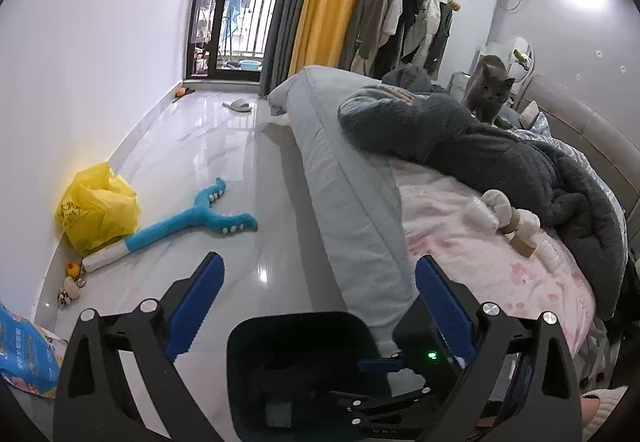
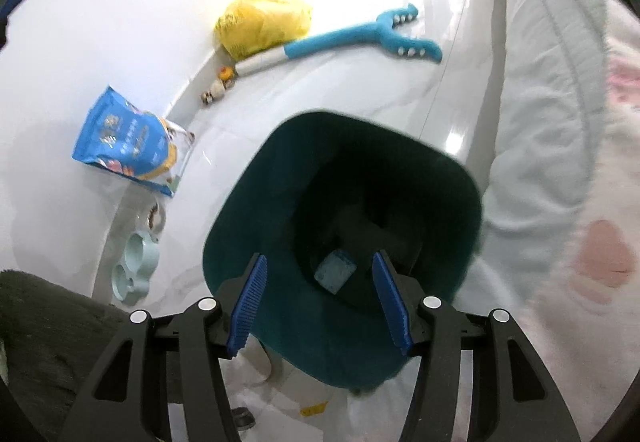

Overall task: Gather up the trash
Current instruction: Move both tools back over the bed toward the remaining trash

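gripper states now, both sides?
Left gripper: open, holding nothing, above the floor beside the bed.
Right gripper: open, empty, over the dark teal bin.

Left gripper (image 1: pixel 318 296): black angular link arms, silver round screws, blue ribbed finger pads (image 1: pixel 446 306) (serrated edges). Right gripper (image 2: pixel 320 304): same build. Pale sleeve cuff (image 1: pixel 606 416) at corner.

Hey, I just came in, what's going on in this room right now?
Someone with a gripper in each hand is collecting trash. The right gripper hangs open over a dark teal bin with a light blue scrap at its bottom. The left gripper is open and empty beside the bed, where cardboard tubes lie and a grey cat watches.
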The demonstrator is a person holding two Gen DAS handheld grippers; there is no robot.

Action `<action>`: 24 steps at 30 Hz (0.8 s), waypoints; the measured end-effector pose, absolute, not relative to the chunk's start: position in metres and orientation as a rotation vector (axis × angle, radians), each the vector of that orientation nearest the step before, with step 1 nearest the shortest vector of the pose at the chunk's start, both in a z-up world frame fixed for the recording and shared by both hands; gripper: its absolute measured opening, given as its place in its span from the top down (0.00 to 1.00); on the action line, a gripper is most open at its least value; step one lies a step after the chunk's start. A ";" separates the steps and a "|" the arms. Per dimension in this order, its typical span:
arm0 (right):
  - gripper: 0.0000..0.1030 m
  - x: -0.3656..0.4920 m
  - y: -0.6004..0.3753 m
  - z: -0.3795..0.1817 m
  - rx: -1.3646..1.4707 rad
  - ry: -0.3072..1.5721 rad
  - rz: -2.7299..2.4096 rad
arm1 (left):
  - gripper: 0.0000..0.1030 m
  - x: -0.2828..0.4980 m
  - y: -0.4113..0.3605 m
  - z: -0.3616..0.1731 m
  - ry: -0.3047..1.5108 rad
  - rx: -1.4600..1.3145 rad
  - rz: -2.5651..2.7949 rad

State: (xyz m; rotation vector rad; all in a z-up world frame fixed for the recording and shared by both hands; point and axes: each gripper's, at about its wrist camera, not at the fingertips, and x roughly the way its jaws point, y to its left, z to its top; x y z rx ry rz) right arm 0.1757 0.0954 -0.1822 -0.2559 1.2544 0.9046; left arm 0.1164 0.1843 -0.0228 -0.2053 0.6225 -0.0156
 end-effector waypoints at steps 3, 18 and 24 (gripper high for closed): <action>0.43 0.176 0.087 -0.167 -0.248 1.208 0.909 | 0.05 0.122 0.172 -0.019 0.619 -0.202 -0.021; 0.40 0.202 0.001 -0.113 -0.147 1.013 0.848 | 0.05 0.147 0.113 -0.006 0.609 -0.193 -0.094; 0.39 0.213 -0.028 -0.104 -0.128 0.989 0.816 | 0.05 0.161 0.092 -0.011 0.629 -0.172 -0.125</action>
